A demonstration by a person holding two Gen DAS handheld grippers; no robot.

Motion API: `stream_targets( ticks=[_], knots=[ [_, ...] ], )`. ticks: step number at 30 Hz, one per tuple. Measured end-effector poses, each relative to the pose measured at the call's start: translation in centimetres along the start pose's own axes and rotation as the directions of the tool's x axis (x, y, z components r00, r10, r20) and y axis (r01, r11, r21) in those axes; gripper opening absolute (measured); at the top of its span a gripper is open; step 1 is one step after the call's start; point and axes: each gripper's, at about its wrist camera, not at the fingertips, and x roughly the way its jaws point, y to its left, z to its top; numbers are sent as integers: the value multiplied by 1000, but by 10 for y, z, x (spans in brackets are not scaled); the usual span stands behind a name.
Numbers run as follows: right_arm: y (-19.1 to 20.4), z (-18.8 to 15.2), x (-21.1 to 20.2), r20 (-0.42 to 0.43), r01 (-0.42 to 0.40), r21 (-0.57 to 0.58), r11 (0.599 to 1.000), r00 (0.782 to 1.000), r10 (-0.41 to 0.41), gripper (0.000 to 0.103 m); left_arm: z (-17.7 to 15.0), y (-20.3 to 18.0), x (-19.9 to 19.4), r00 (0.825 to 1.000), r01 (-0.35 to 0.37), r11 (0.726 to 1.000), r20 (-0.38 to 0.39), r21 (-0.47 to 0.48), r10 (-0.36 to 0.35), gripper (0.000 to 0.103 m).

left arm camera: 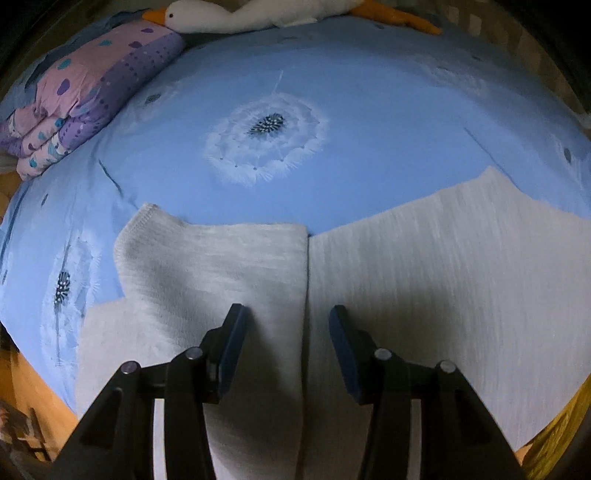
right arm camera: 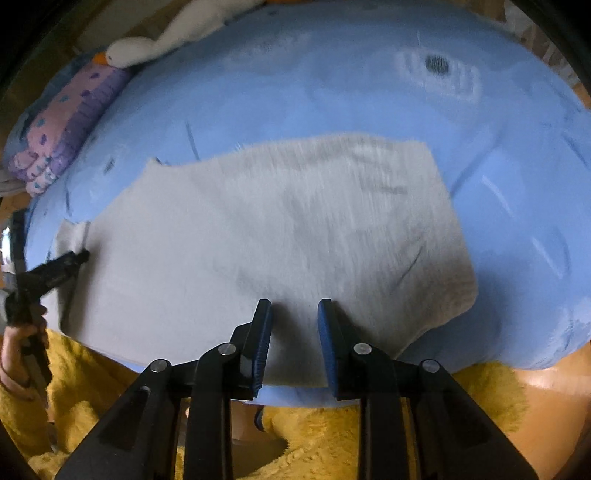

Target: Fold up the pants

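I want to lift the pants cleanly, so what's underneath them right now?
The pants lie flat on the blue bedsheet, which shows all around them. Whatever sits beneath the cloth itself is covered, though no lump shows. Both tools hover above, holding nothing.

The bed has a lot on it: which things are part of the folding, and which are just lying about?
Part of the job:
- pants, grey, flat on the bed
- left gripper, fingers open above the pants
- right gripper, fingers open at the near edge of the pants

Just lying about:
- goose toy
- folded quilt
- blue sheet
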Motion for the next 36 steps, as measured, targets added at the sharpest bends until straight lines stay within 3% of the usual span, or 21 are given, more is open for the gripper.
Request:
stream_targets(
  ticks=[2, 4, 5, 8, 15, 21, 28, 32, 36],
  knots=[
    [-5, -2, 3, 13, -21, 22, 1000, 1000, 21, 25, 1, 2, 0, 1000, 13, 1000, 9, -10, -13, 50],
    [-8, -3, 3, 20, -38, 40, 998, 999, 37, 25, 0, 5, -3, 999, 35, 999, 23, -30, -34, 34],
    [-9, -3, 3, 23, -43, 44, 998, 999, 42, 25, 0, 8, -5, 999, 44, 998, 28, -41, -43, 18],
    [-10, -6, 3, 32, -51, 43, 998, 998, 50, 25, -1, 21, -12, 995, 89, 992, 48, -91, -85, 5],
    [-15, -8, 2, 40, -39, 35, 999, 998, 38, 25, -19, 66, -52, 984, 135, 967, 142, -217, -106, 3],
    [-4, -10, 1, 42, -20, 38, 999, 999, 18, 25, -46, 107, -87, 978, 121, 942, 200, -312, -60, 3],
    [2, -9, 2, 38, 4, 46, 999, 999, -5, 25, -90, 152, -86, 987, 92, 894, 158, -438, -24, 3],
    [5, -8, 3, 37, 16, 44, 999, 999, -17, 25, -113, 167, -74, 991, 114, 849, 122, -516, -59, 4],
    [9, -8, 5, 37, 23, 44, 999, 999, -24, 25, -126, 173, -73, 994, 93, 835, 100, -542, -45, 4]
  ],
)
